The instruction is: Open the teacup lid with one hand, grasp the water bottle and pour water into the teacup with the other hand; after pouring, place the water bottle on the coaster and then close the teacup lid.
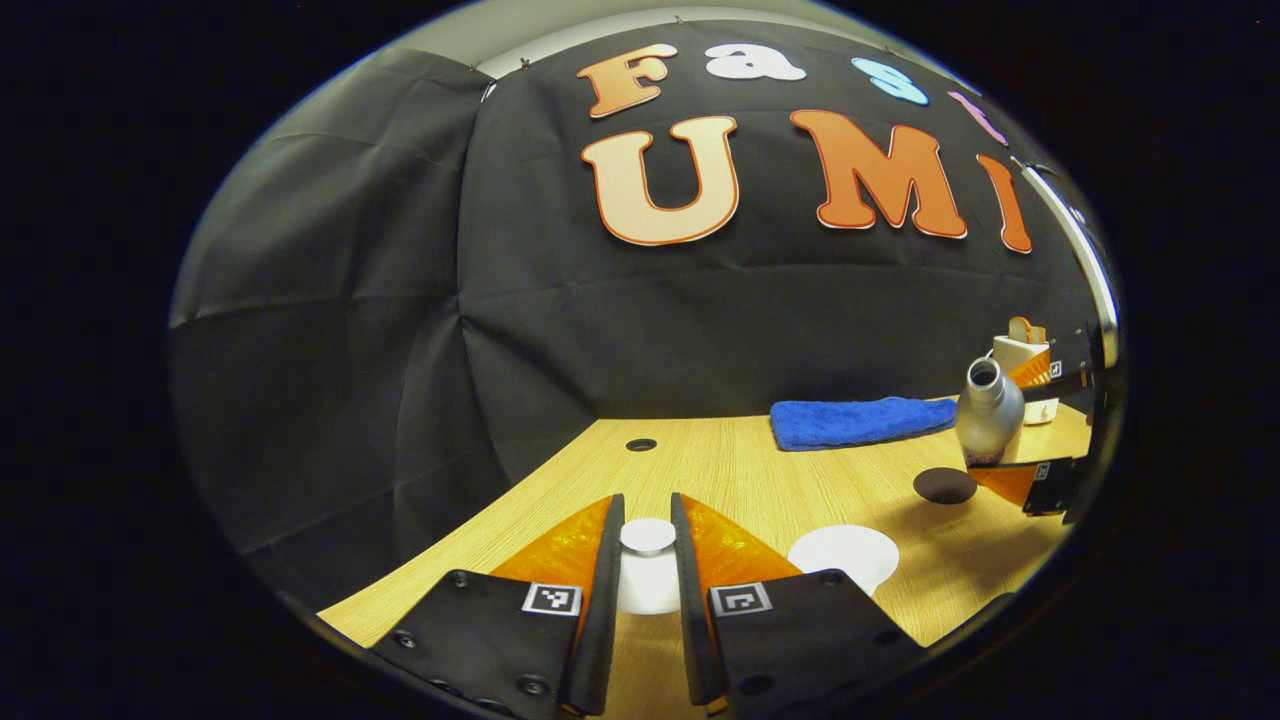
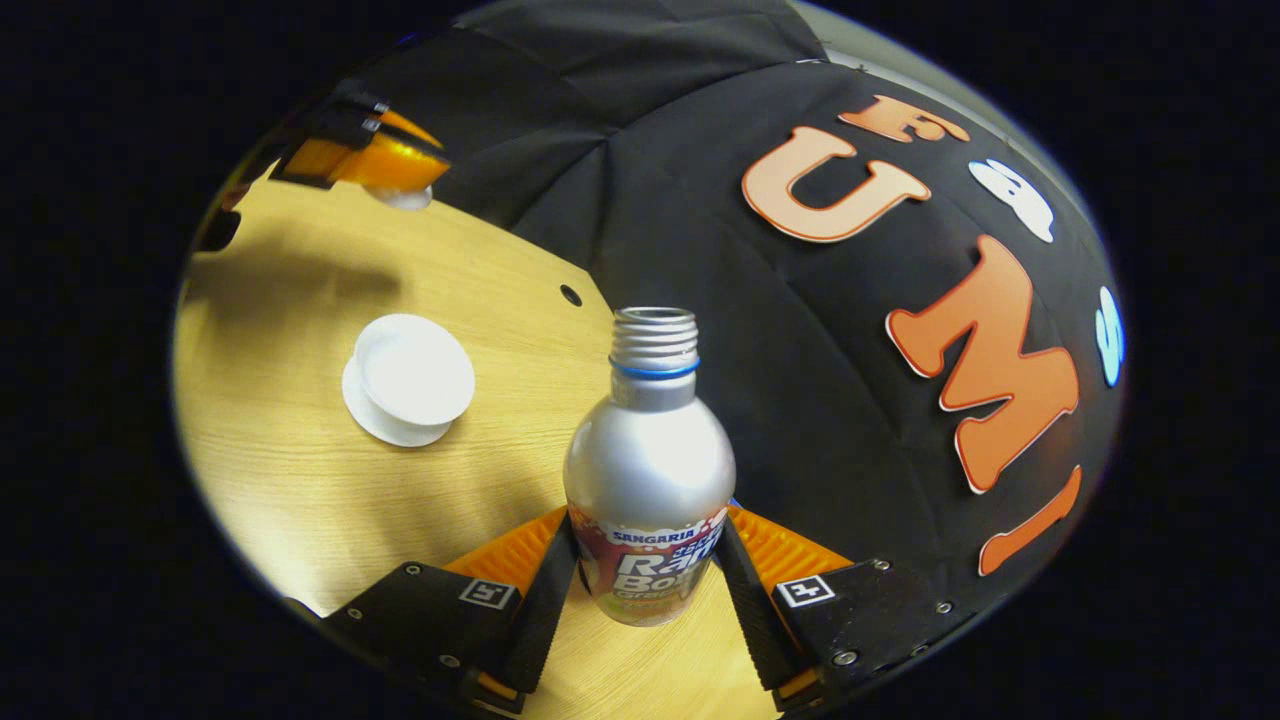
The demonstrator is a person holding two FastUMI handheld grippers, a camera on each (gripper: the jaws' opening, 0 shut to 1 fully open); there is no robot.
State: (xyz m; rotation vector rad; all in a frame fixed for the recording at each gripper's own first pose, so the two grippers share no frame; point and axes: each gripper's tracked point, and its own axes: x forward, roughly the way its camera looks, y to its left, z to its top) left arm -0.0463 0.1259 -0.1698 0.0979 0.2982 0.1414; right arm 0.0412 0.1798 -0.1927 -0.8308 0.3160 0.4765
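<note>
Between your left gripper's [image 1: 648, 560] fingers sits the lid [image 1: 648, 537], lifted above the table [image 1: 720, 460]. The teacup [image 1: 843, 555] stands just right of those fingers, the coaster [image 1: 944, 485] beyond it, the cloth [image 1: 860, 420] farther back. Between your right gripper's [image 2: 648, 580] fingers stands the bottle [image 2: 650, 470]; the teacup lies ahead-left.

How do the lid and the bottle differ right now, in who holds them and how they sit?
The lid is white, low and gripped by its knob in the left gripper; the water bottle is silver, tall and clamped around its body by the right gripper. The lid is a cover; the bottle's mouth stands uncapped. Both are held above the table.
</note>
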